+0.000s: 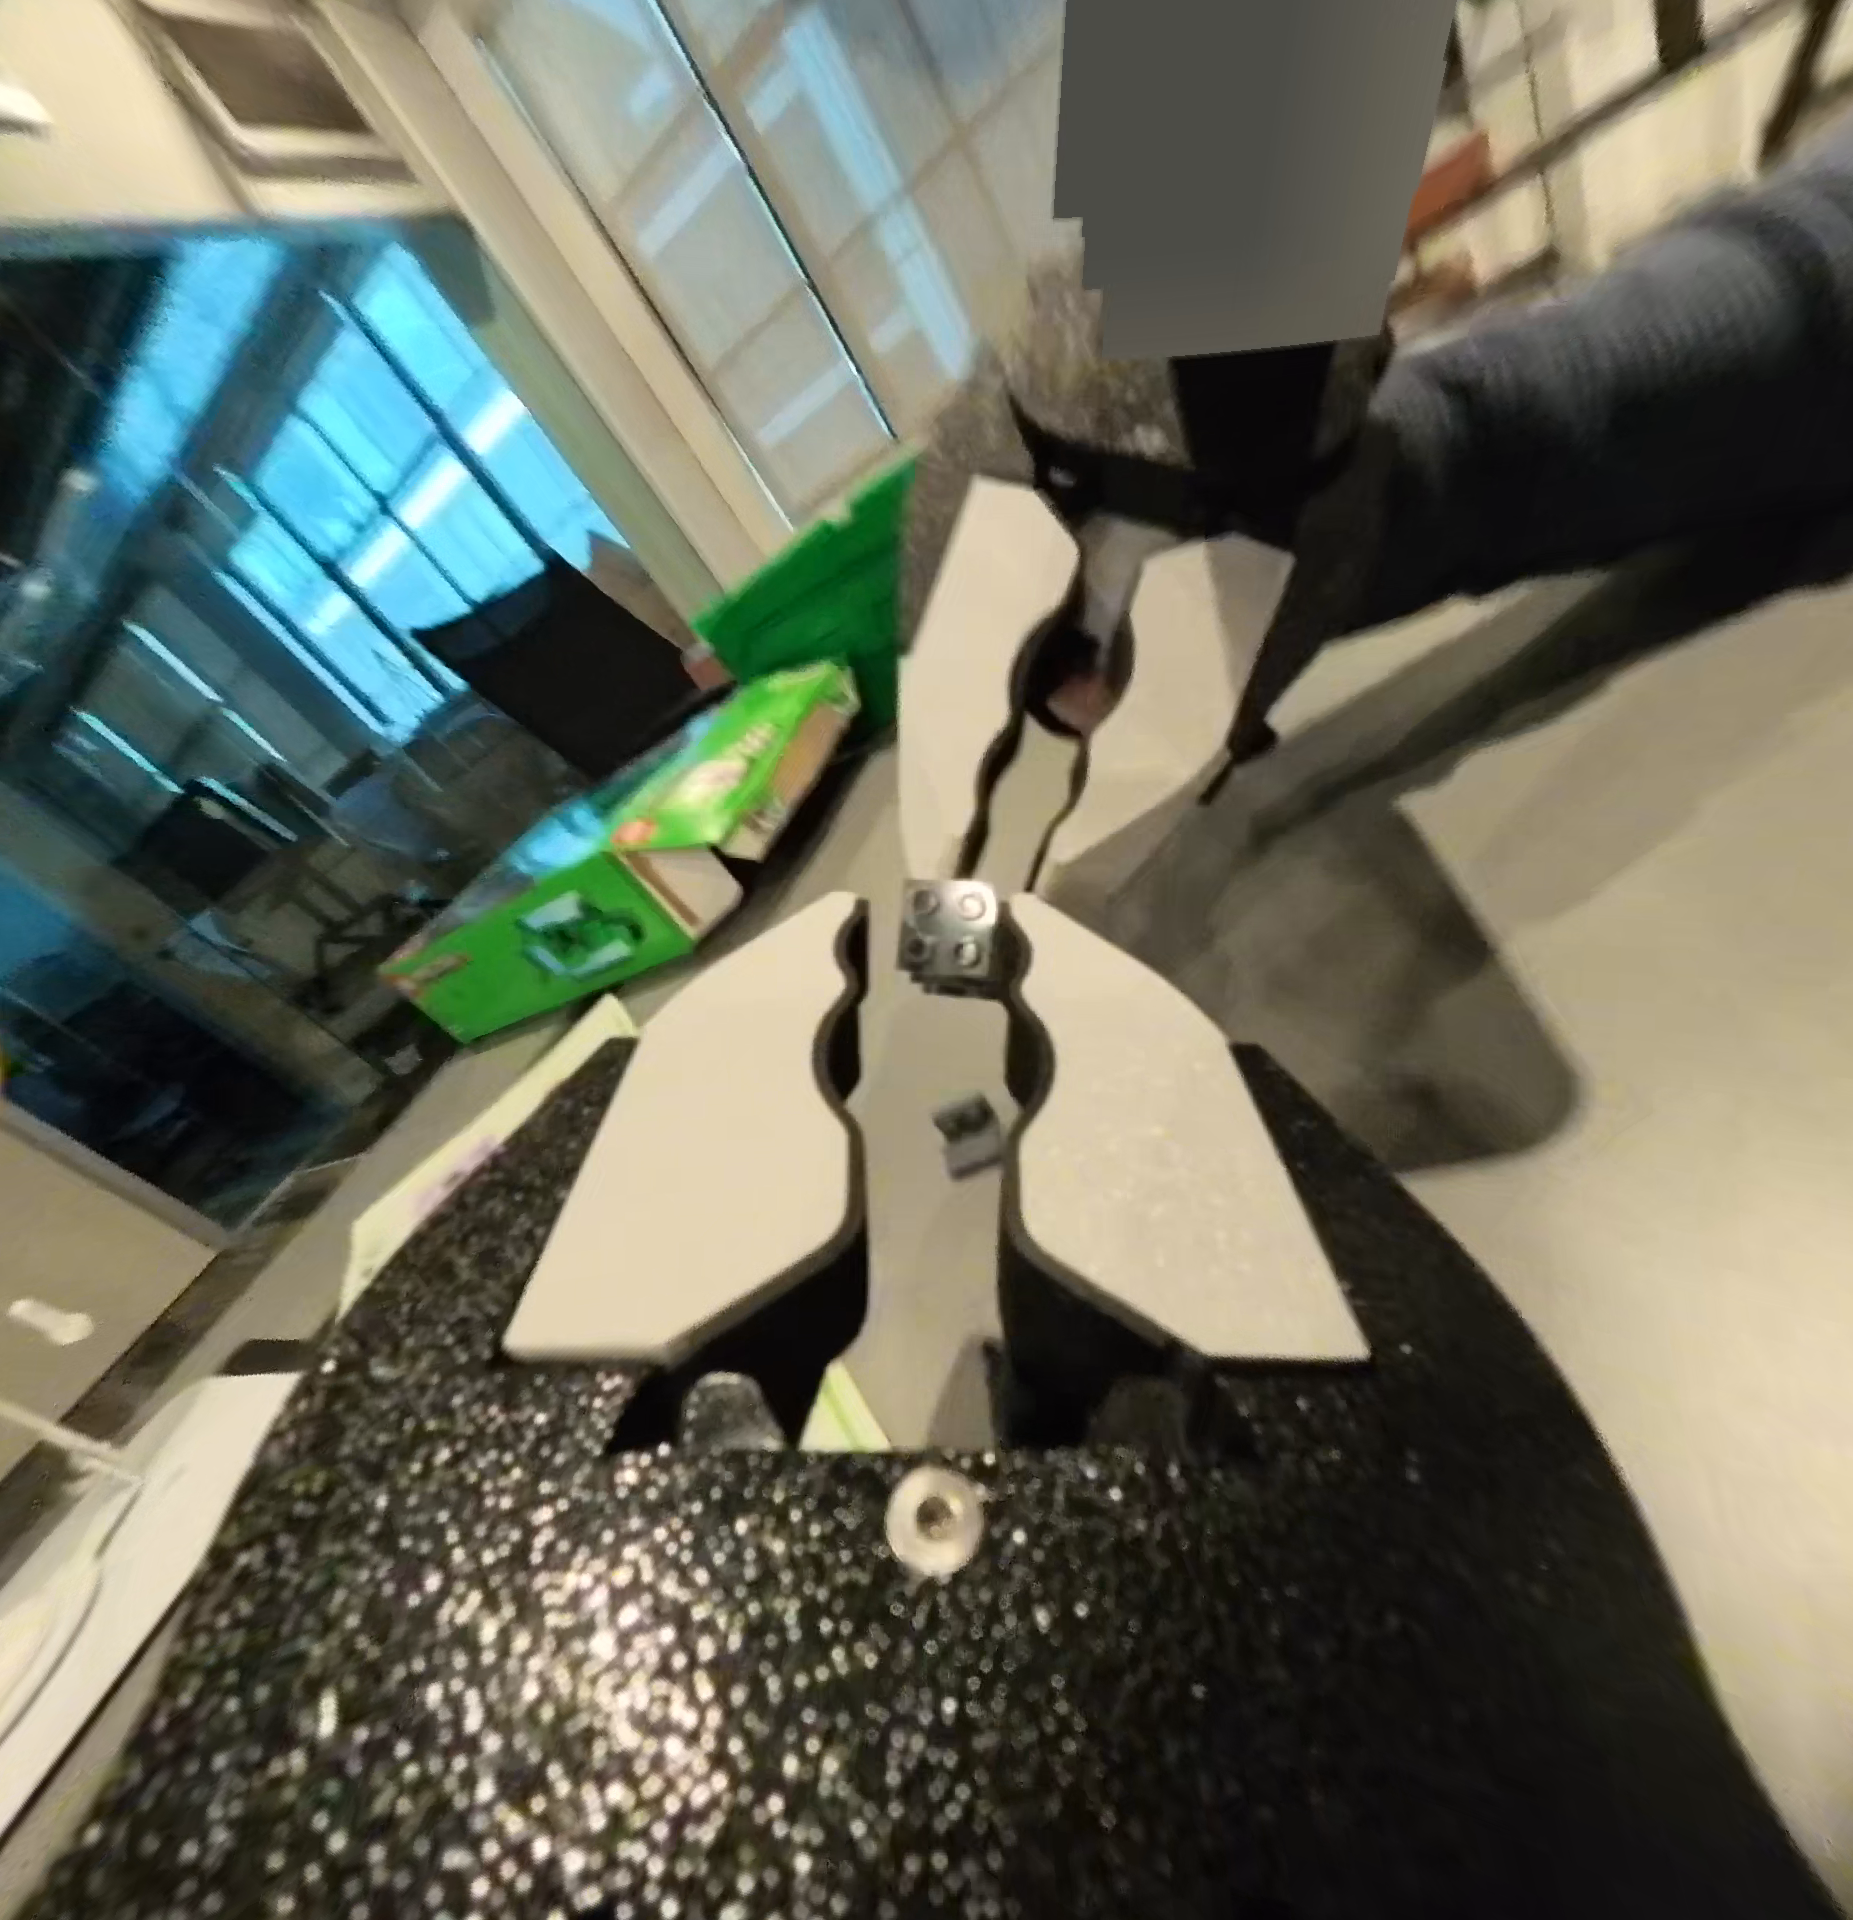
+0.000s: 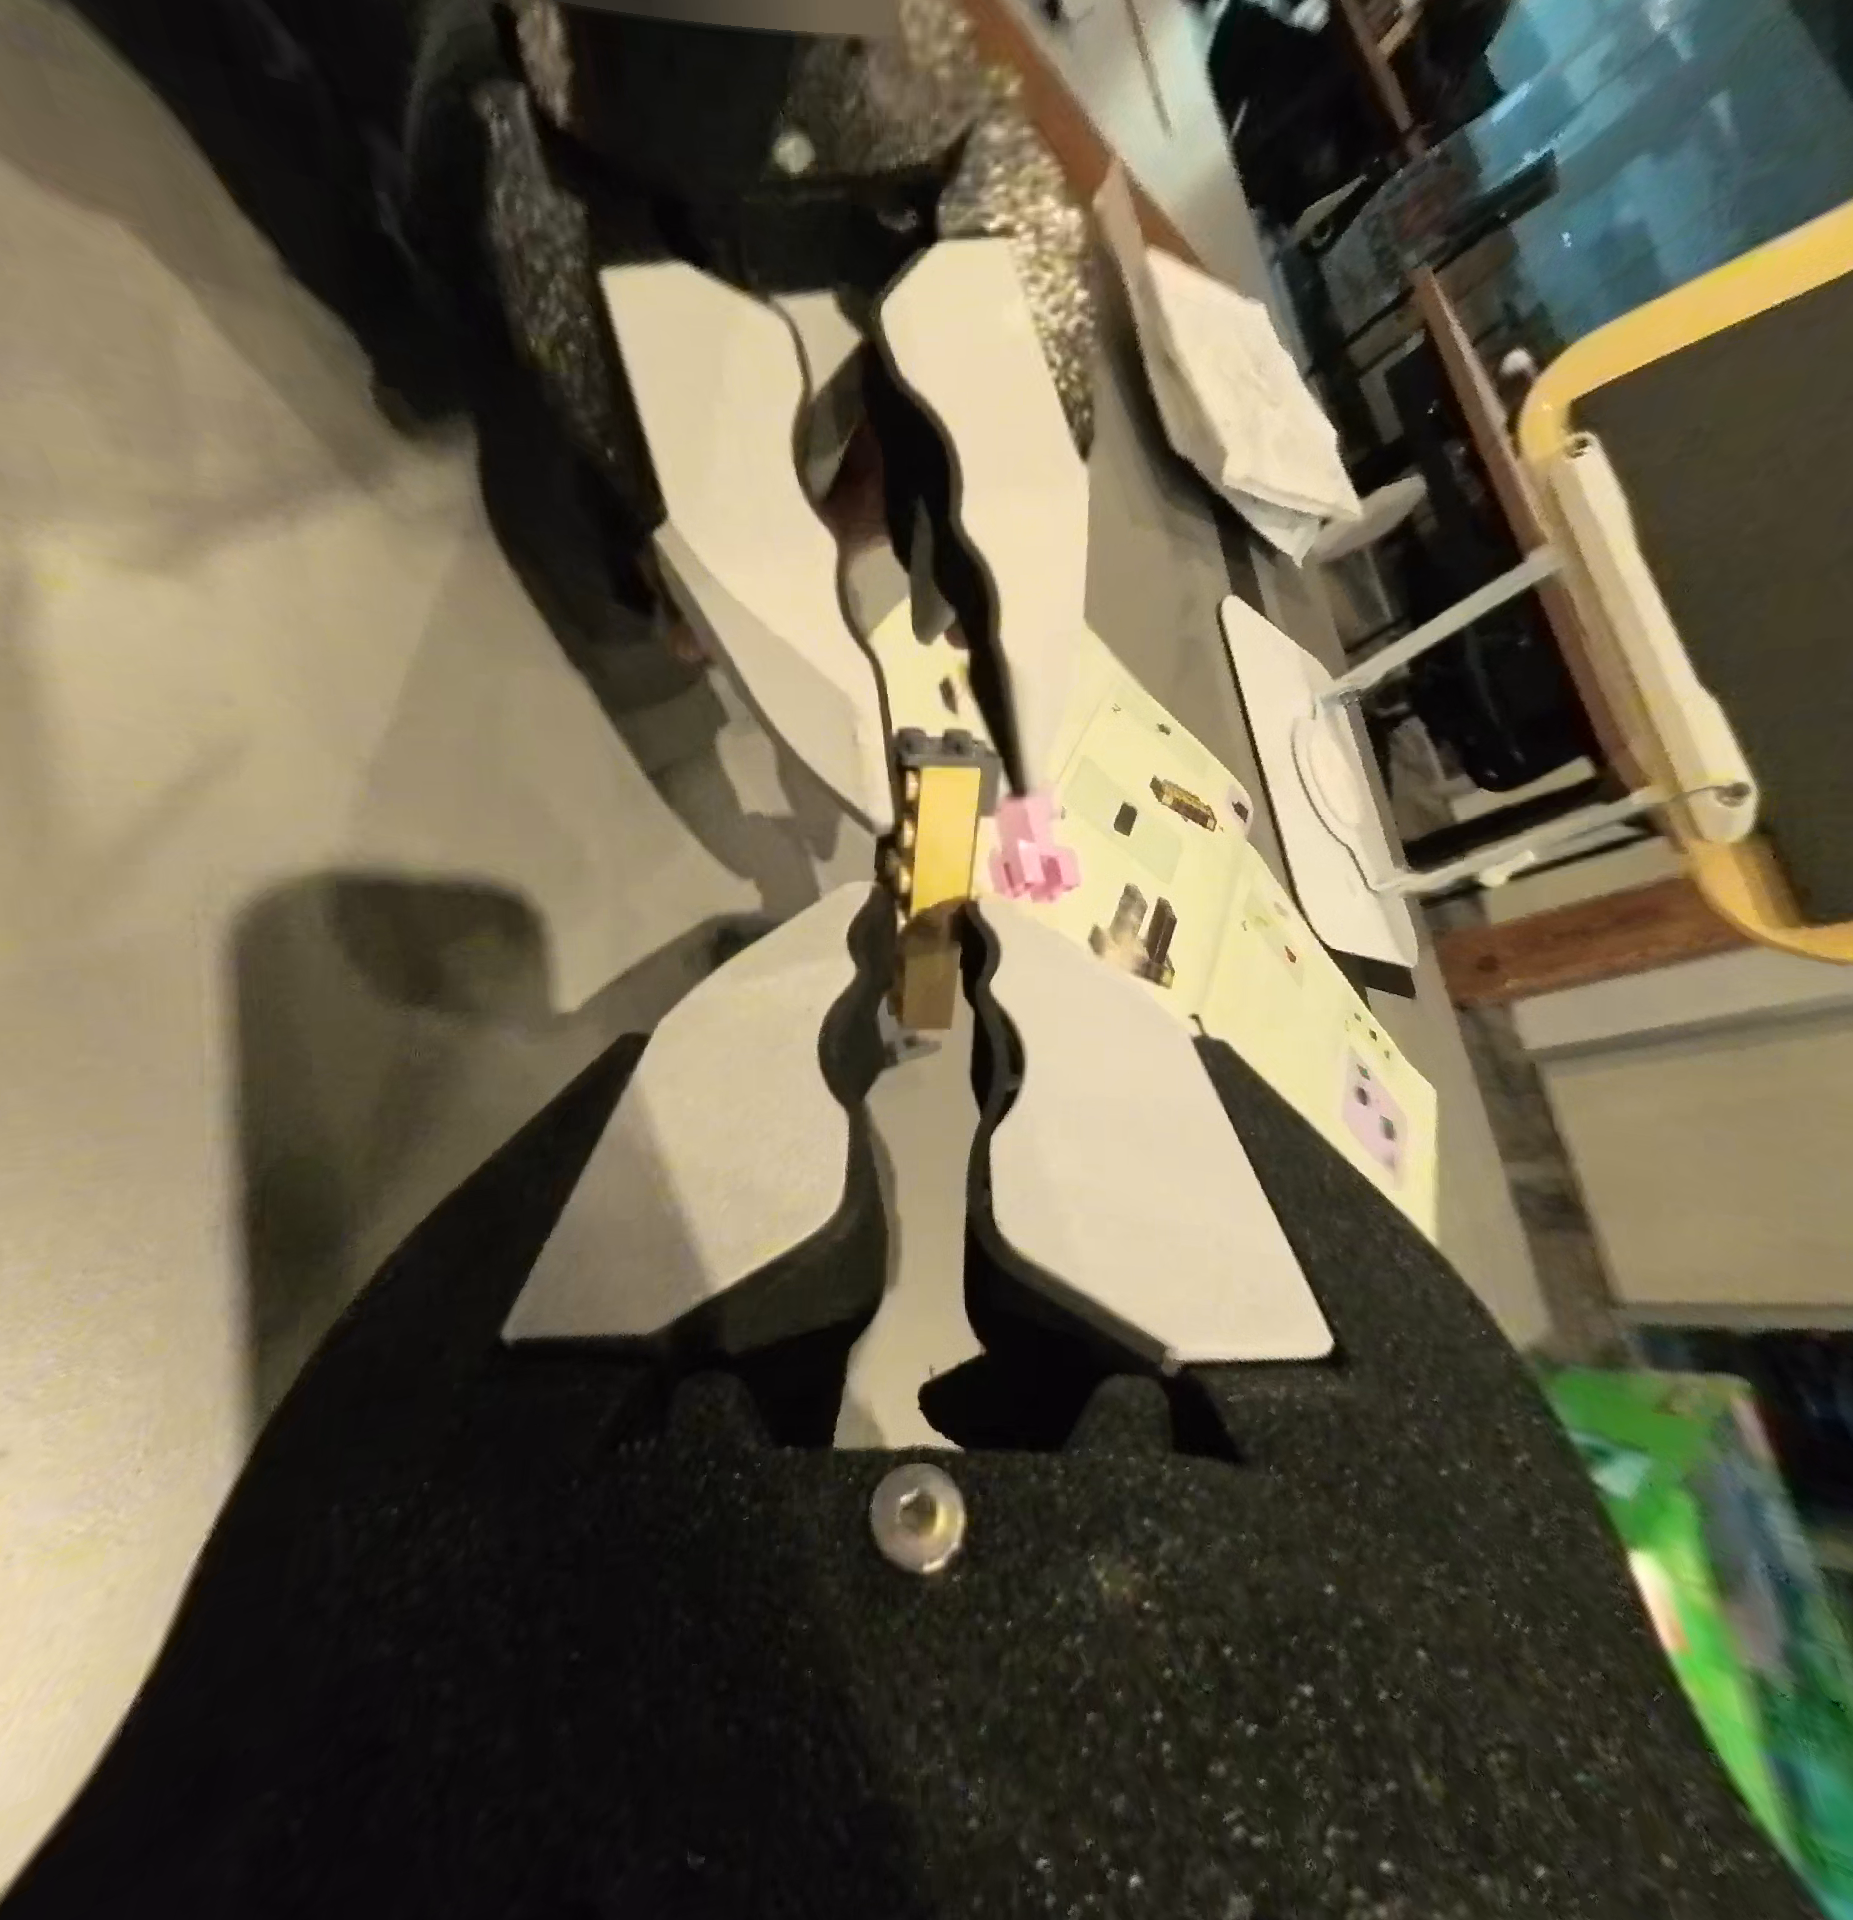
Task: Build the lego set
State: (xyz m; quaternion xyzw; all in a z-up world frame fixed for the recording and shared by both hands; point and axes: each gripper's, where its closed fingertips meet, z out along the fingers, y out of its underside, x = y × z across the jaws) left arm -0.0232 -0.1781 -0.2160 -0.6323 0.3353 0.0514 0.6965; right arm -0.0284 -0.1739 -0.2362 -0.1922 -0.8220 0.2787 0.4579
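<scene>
My right gripper [image 2: 917,914] is shut on a tan brick assembly [image 2: 943,831] with a dark grey piece [image 2: 937,746] at its far end. It holds the assembly above the table. The left gripper [image 2: 948,800] meets it from the opposite side, tips on either side of the grey end. In the left wrist view the grey studded end [image 1: 948,935] sits between the tips of my left gripper [image 1: 937,914]. It is against the right finger, with a small gap at the left finger. The right gripper [image 1: 1000,878] comes in from above.
A small grey piece [image 1: 969,1127] lies on the table below. A pink piece [image 2: 1026,852] sits by the open instruction sheet [image 2: 1161,831]. Green set boxes [image 1: 589,914] stand at the table's left. A white stand base [image 2: 1317,779] is beyond the sheet. A person's dark sleeve [image 1: 1628,416] is upper right. The grippers are tip to tip, or close to it.
</scene>
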